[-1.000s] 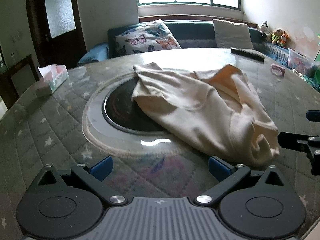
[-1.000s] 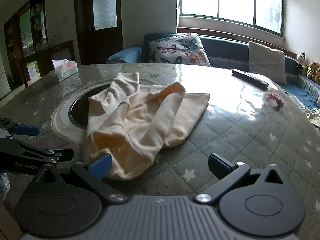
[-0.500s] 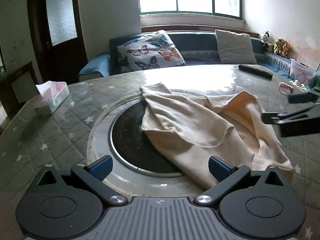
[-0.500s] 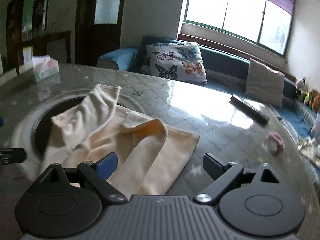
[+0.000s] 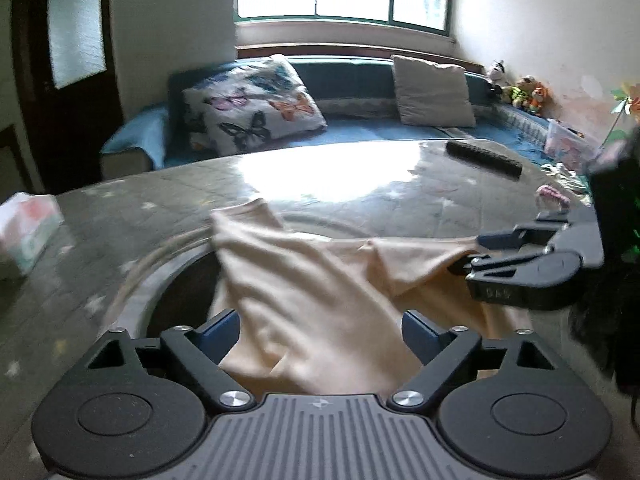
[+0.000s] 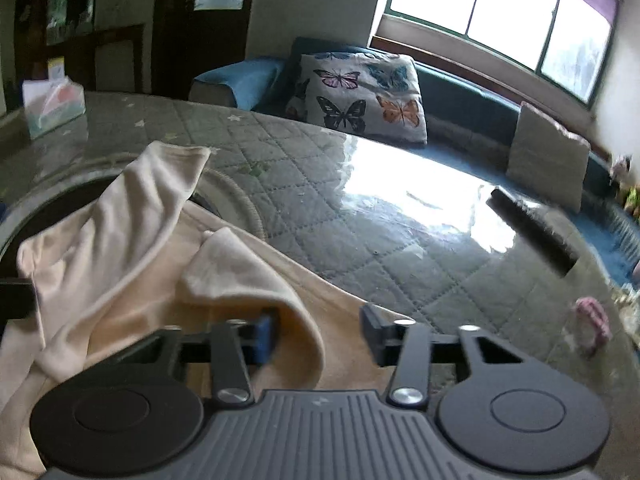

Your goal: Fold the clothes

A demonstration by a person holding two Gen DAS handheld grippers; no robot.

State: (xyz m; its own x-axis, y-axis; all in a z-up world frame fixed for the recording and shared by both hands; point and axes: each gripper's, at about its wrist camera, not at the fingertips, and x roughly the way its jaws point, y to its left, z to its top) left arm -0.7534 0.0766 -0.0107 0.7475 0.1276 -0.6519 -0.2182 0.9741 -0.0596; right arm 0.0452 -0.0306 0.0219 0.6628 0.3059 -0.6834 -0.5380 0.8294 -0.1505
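A cream garment [image 5: 312, 280] lies crumpled on the quilted round table [image 5: 100, 240], partly over the dark round inset [image 5: 188, 280]. My left gripper [image 5: 320, 328] hovers over its near part, jaws wide and closing, with cloth lying between the fingers and no pad pressing on it. In the right wrist view the garment [image 6: 120, 240] shows a raised fold. My right gripper [image 6: 318, 330] is closing around that fold; the left pad [image 6: 264, 334] touches it, the right pad stands apart. The left wrist view shows the right gripper [image 5: 472, 254] at the garment's right corner.
A tissue box [image 5: 24, 236] stands at the table's left edge. A black remote [image 5: 484, 156] and a small pink item [image 5: 554, 194] lie at the far right. Beyond the table stands a blue sofa with a butterfly pillow [image 5: 252, 108]. A dark sleeve fills the right edge.
Both grippers moved forward over the table onto the garment. The right gripper's jaws narrowed around a fold at the garment's right side. The left jaws came slightly inward.
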